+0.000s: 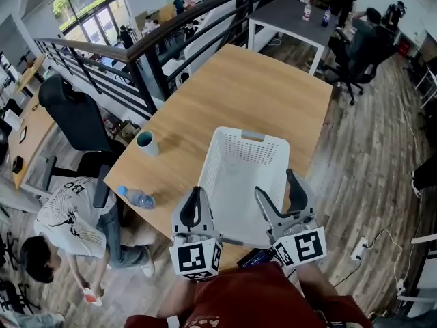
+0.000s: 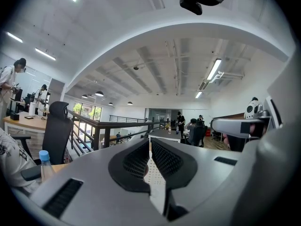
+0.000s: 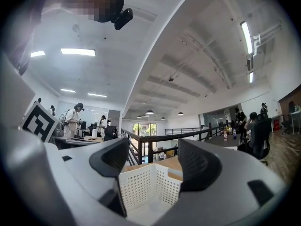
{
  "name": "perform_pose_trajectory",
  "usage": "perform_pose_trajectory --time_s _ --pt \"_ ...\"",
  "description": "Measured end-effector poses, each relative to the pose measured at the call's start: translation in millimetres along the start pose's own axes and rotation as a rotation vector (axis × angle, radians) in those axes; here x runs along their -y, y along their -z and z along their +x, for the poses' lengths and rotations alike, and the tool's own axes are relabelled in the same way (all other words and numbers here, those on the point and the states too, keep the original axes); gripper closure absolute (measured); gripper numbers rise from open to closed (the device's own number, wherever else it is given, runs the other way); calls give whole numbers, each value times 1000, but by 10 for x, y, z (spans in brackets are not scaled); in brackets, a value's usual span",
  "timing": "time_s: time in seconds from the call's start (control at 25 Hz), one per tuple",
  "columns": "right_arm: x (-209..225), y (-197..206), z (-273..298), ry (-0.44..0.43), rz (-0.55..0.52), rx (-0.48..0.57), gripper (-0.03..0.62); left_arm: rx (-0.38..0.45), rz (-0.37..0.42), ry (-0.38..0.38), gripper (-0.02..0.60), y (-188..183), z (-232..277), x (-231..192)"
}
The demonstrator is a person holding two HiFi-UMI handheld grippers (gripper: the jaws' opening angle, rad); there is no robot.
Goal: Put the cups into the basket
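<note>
1. Both tools hang over the near edge of the surface (image 1: 232,80). The left tool (image 1: 194,207) is at the near-left corner of the basket, and the right tool (image 1: 279,195) is over its near-right part.
2. From its own camera I read the left tool (image 2: 150,147) as clenched on nothing. The two ribbed pads meet at their tips, and only a thin slit lower down shows white perforated plastic.
3. The right tool (image 3: 153,150) is released. Its jaws stand wide apart with nothing gripped, and the white basket (image 3: 143,187) shows in the gap beyond them.
4. The basket (image 1: 209,164) sits on the wooden surface towards the near edge. Its long side runs away from me, and there is a handle slot in the far end wall.
5. The one cup (image 1: 146,143) I can find stands upright close to the left edge of the surface. Its mouth faces up and it is teal inside. It is well apart from the basket and from both tools.
6. A clear water bottle (image 1: 138,198) with a blue cap stands at the near-left corner of the surface, between the cup and the left tool. The left gripper view shows the bottle (image 2: 45,166) cap-up at lower left.
7. Off the surface, a black office chair (image 1: 74,118) stands beside the left edge, and a dark railing (image 1: 140,57) runs past the far-left corner.
8. A person in a white T-shirt (image 1: 68,217) bends down on the floor below the near-left corner.
</note>
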State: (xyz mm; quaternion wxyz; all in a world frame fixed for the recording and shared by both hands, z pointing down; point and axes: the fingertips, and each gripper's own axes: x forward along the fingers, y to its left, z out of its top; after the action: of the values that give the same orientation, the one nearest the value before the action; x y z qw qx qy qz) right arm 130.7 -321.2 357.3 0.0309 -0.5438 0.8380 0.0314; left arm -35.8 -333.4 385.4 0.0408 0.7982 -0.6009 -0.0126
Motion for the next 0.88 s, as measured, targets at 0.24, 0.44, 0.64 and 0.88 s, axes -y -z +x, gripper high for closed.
perform_pose_trajectory --time_s 0.24,0.44,0.64,0.88 --pt "-16 15 17 -2 -14 -20 263 -2 0 1 560 -9 -11 14" --pt "42 25 30 38 -27 -43 328 7 -3 -1 560 -40 -11 -5" --pt "105 80 43 69 -33 -74 377 2 -3 -1 560 -30 -9 -9" --pt "165 161 42 85 -21 -106 404 4 -2 6 560 -45 -17 1"
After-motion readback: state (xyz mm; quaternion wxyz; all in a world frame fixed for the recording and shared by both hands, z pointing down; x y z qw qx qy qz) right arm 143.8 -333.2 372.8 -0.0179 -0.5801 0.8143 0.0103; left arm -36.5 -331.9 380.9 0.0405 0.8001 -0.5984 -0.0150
